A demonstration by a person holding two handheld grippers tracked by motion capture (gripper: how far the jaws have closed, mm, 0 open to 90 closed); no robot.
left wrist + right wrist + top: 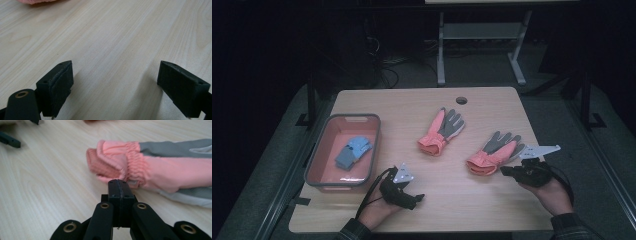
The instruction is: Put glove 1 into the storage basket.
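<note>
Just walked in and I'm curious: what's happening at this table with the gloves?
A person holds a gripper in each hand. The right gripper is shut, its tips at the cuff of the nearer pink glove; whether it pinches fabric is unclear. The left gripper hangs open over bare table. A second glove lies farther off, beside a tray.

On the table [412, 105]: a tub [319, 167] at the left, a folded cloth [353, 152] inside. One glove [442, 131] in the middle, another glove [494, 153] to its right and nearer. Right gripper [507, 170] just beside that glove's cuff.
</note>
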